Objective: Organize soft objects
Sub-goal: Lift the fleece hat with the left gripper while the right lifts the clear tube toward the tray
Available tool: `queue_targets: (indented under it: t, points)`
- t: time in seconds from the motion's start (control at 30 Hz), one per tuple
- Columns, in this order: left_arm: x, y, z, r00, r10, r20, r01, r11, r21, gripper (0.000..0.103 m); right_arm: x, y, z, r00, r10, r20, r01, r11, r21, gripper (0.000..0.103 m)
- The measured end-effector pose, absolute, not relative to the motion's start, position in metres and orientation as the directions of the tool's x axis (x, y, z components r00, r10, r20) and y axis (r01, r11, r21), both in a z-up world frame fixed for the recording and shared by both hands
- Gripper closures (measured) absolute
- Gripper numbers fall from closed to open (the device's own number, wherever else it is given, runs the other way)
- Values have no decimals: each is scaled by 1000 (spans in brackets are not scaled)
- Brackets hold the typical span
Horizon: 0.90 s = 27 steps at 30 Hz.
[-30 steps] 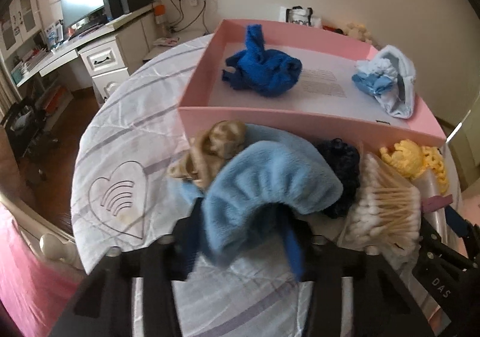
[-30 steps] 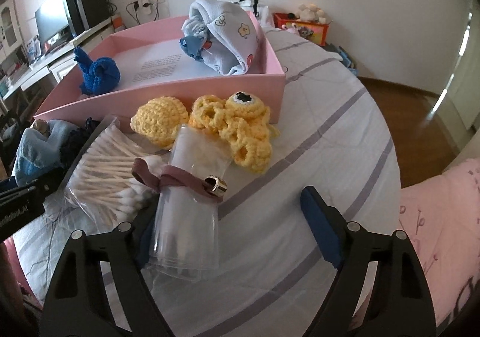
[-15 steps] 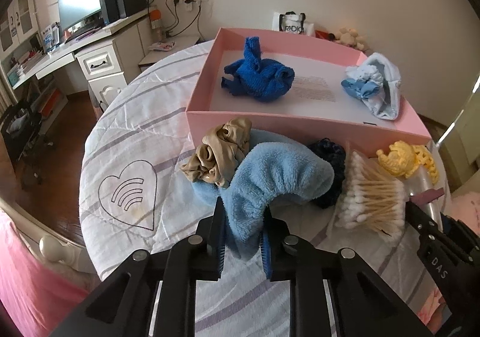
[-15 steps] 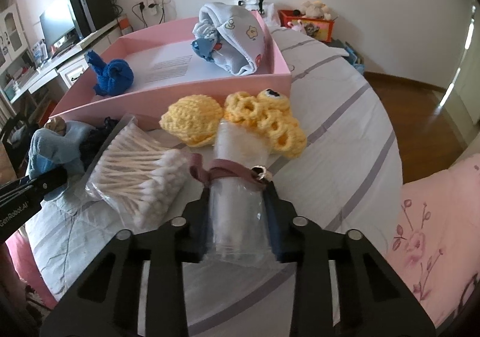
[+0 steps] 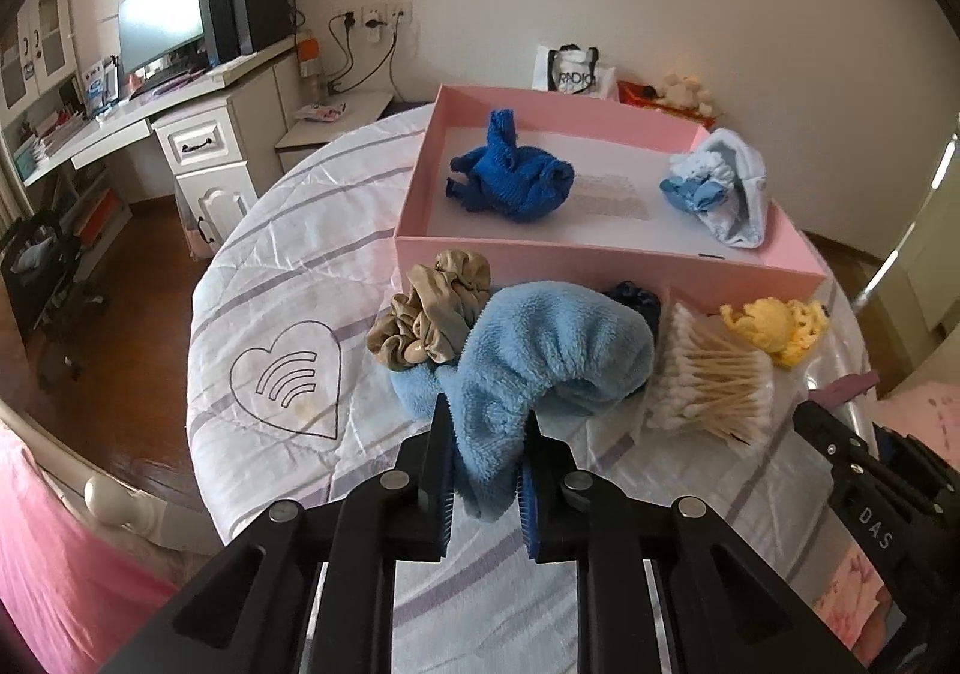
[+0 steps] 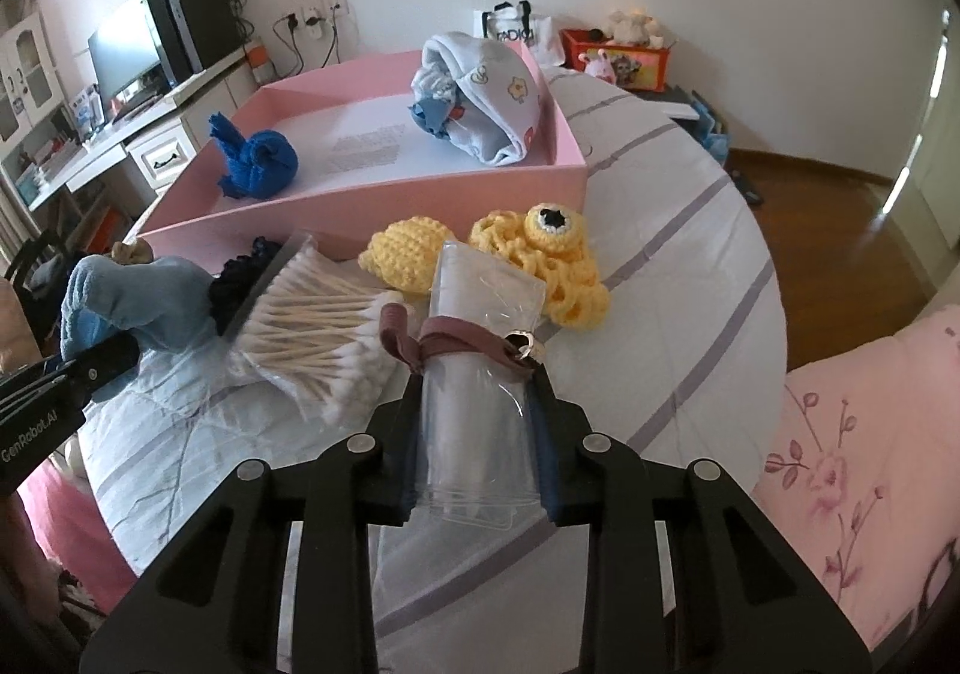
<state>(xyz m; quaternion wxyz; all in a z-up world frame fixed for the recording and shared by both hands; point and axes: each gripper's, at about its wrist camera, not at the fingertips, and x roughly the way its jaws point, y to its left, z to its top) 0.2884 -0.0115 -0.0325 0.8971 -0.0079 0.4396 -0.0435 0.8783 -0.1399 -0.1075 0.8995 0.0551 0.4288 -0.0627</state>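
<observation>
**Both grippers loaded, box waiting**

Tongs first: the left gripper (image 5: pixel 485 455) is closed tight on a fold of the light blue fleece cloth (image 5: pixel 552 356), its jaws nearly together with the pile squeezed between them. The right gripper (image 6: pixel 477 422) is clamped across a rolled clear plastic pouch (image 6: pixel 480 368) bound by a mauve strap (image 6: pixel 474 347) with a metal buckle; its jaws stand only as far apart as the roll is wide

The fleece cloth lies on the quilted tablecloth (image 5: pixel 288 278) just in front of the pink box (image 5: pixel 606 260), touching a beige scrunchie (image 5: pixel 435 308) on one side and a dark item on the other. Beside it sits a packet of cotton swabs (image 5: pixel 708 374), then a yellow crochet toy (image 6: pixel 540 254) against the box wall. Inside the box already lie a royal blue cloth (image 5: pixel 510 176) and a pale printed garment (image 6: pixel 486 98), well apart

Judging by this, the step in hand is the pick: both items are gripped, but whether either has left the table cannot be told. Next comes lifting the fleece clear without dragging the scrunchie along, then carrying it over the near wall into the free middle of the box
</observation>
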Motion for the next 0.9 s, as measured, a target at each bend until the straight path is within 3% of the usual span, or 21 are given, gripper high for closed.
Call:
queue_targets:
  t: [0.9]
  points:
    - [192, 3, 41, 725, -113, -680, 79, 994, -81, 91, 813, -119, -40, 750, -54, -659, 128, 990, 64, 75]
